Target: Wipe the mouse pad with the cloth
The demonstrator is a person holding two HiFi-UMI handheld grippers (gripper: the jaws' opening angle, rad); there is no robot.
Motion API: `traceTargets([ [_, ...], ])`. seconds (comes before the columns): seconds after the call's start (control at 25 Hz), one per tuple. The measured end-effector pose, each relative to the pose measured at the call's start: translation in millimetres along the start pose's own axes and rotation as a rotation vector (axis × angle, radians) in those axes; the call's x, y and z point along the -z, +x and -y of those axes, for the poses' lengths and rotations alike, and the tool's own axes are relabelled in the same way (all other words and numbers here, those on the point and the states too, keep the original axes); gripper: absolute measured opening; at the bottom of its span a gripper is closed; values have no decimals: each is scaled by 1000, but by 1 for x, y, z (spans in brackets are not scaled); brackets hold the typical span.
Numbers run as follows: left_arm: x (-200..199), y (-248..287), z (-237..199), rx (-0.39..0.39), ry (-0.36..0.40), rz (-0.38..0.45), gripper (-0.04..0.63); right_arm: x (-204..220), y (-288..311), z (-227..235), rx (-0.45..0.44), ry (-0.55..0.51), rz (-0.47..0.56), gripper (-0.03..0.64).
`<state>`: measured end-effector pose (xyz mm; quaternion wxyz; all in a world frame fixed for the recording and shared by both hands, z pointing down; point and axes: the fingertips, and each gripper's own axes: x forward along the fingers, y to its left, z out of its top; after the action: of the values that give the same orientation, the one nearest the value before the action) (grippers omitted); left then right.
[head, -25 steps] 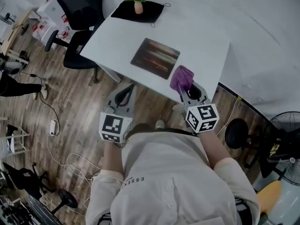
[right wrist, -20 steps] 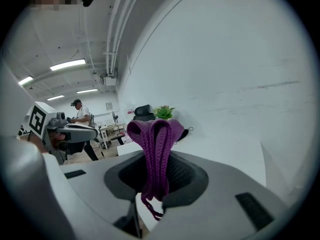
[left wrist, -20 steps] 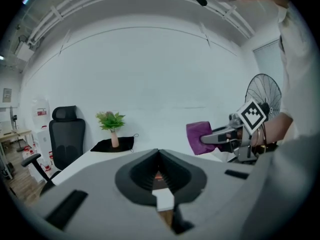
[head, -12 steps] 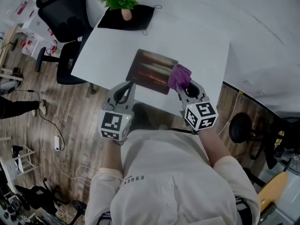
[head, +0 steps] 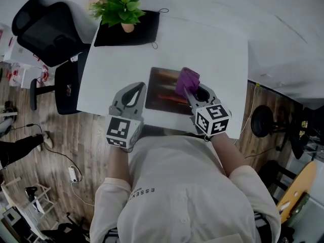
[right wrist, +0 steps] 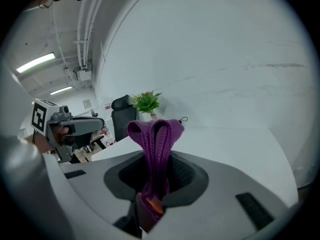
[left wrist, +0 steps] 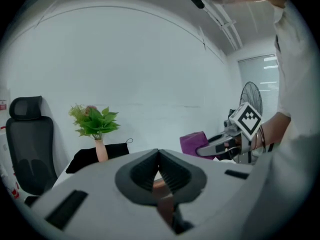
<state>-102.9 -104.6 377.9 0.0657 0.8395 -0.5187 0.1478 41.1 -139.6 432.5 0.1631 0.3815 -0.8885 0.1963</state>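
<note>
Over the rectangular mouse pad (head: 163, 89), right tongs (right wrist: 157, 180) pinch knitted cloth (right wrist: 155, 134), left tongs (left wrist: 159, 168) closed.

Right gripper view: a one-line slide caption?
Right gripper, jaws shut on the purple cloth, over a white table; plant beyond.

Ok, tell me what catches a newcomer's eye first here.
The purple cloth, pinched in the right hand-held gripper over the right part of the dark mouse pad on the white table. Next, the green potted plant at the table's far left corner.
</note>
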Motion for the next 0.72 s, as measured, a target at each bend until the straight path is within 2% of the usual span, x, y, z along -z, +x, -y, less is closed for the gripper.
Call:
traceTargets([
  [0.32, 19, 15, -56, 124, -7, 16, 2, 4, 67, -22, 39, 64, -101, 94],
  [0.52, 37, 24, -88, 185, 9, -5, 2, 18, 109, -30, 80, 87, -156, 94],
  [0.72, 54, 32, -105, 239, 10, -14, 2, 42, 148, -45, 48, 91, -255, 94],
])
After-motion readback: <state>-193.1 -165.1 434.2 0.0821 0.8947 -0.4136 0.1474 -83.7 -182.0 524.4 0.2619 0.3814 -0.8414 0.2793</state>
